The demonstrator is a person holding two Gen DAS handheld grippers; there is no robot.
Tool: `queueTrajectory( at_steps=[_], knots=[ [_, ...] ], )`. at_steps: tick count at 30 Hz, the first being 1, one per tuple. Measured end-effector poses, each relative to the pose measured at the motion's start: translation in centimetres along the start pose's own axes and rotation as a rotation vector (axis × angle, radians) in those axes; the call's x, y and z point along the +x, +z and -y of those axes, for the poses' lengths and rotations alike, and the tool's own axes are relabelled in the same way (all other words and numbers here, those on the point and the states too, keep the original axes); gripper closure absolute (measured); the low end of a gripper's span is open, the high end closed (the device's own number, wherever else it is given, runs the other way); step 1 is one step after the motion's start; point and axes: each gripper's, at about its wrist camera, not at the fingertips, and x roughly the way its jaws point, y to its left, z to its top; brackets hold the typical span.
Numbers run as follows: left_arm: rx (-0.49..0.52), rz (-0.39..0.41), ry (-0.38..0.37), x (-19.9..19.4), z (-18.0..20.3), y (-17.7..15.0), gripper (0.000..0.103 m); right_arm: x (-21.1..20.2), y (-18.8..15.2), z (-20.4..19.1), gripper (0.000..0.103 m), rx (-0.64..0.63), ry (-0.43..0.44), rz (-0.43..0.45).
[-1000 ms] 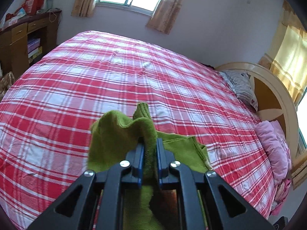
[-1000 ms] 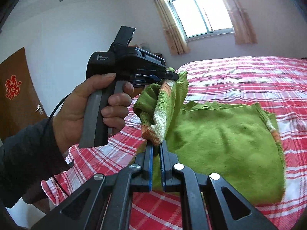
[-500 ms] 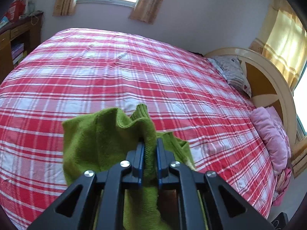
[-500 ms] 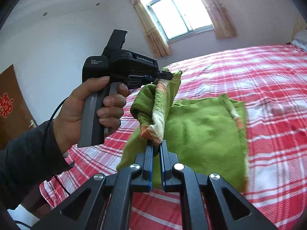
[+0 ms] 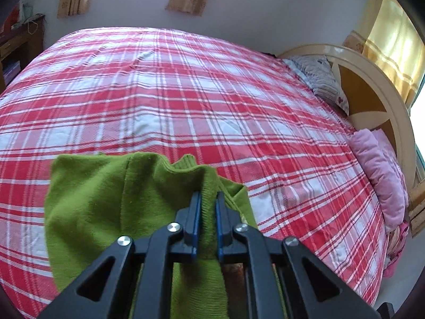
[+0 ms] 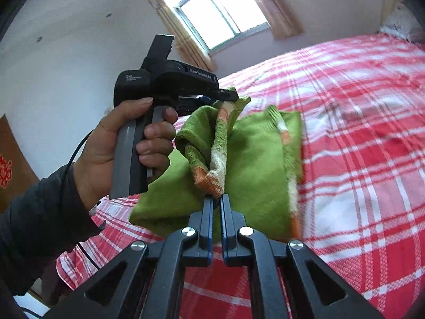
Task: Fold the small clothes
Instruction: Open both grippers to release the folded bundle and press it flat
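A small green knit garment (image 5: pixel 111 202) with orange and white striped trim (image 6: pixel 217 159) hangs between both grippers above the red plaid bed (image 5: pixel 186 85). My left gripper (image 5: pixel 206 195) is shut on a ribbed green edge. In the right wrist view the same left gripper (image 6: pixel 228 96), held by a hand (image 6: pixel 111 143), pinches the cloth's upper edge. My right gripper (image 6: pixel 217 198) is shut on the striped hem, and the rest of the garment (image 6: pixel 255 164) drapes onto the bedspread behind it.
The bed's rounded cream headboard (image 5: pixel 382 90) stands at the right, with a grey patterned pillow (image 5: pixel 324 79) and a pink pillow (image 5: pixel 377 175) before it. A wooden desk (image 5: pixel 18 42) stands at the far left below a curtained window (image 6: pixel 220 16).
Both grippers have moved lower and forward over the bed with the garment. The green cloth's far side has folded over, so it looks narrower in the right wrist view.
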Motion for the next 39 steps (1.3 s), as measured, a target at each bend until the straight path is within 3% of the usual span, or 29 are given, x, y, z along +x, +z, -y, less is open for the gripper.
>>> queueTrajectory(
  at_steps=[9, 12, 16, 17, 18, 20, 22, 26, 30, 31, 32, 33, 34, 39],
  knots=[
    [0.06, -0.023, 0.029, 2.8, 2.6, -0.3, 0.096, -1.2, -0.4, 2.7, 0.103, 0.104, -0.044, 0.022],
    [0.081, -0.007, 0.057, 2.8, 3.0, -0.7, 0.092, -1.4, -0.6, 4.0, 0.103, 0.163, -0.03, 0.028],
    [0.098, 0.035, 0.062, 0.1, 2.8, -1.3, 0.051, -1.6, -0.6, 4.5, 0.101, 0.187, -0.022, 0.047],
    [0.111, 0.056, 0.071, -0.9, 2.7, -1.6, 0.039, -1.7, -0.7, 4.4, 0.095, 0.185, -0.027, 0.051],
    [0.12, 0.069, 0.079, -1.5, 2.6, -1.9, 0.036, -1.7, -0.7, 4.2, 0.088, 0.179, -0.025, 0.057],
    [0.135, 0.107, 0.075, -3.6, 2.0, -2.9, 0.034, -2.3, -0.6, 3.4, 0.044, 0.147, -0.021, 0.086],
    [0.16, 0.131, 0.127, -5.7, 0.7, -4.9, 0.031, -2.7, 0.1, 2.3, 0.039, 0.099, -0.011, 0.103],
    [0.173, 0.174, 0.212, -8.0, -2.5, -8.5, 0.027, -1.2, 2.7, 0.1, 0.039, 0.027, -0.004, 0.039],
    [0.123, 0.185, 0.229, -9.2, -5.2, -11.1, 0.027, 3.3, 4.4, -0.5, 0.039, 0.012, -0.058, -0.112],
    [0.107, 0.173, 0.214, -9.2, -5.7, -11.9, 0.027, 5.0, 4.4, -0.5, 0.046, 0.011, -0.075, -0.172],
    [0.102, 0.155, 0.207, -9.0, -5.9, -12.5, 0.027, 5.9, 4.2, -0.6, 0.071, 0.003, -0.089, -0.204],
    [0.102, 0.147, 0.209, -8.9, -5.9, -12.8, 0.027, 6.3, 4.0, -0.9, 0.09, -0.021, -0.125, -0.216],
    [0.102, 0.142, 0.209, -8.7, -6.0, -13.2, 0.027, 6.1, 4.0, -1.0, 0.095, -0.031, -0.135, -0.207],
    [0.117, 0.158, 0.169, -9.4, -5.5, -13.6, 0.026, 1.1, 4.4, -2.1, 0.097, -0.068, -0.161, -0.085]
  ],
)
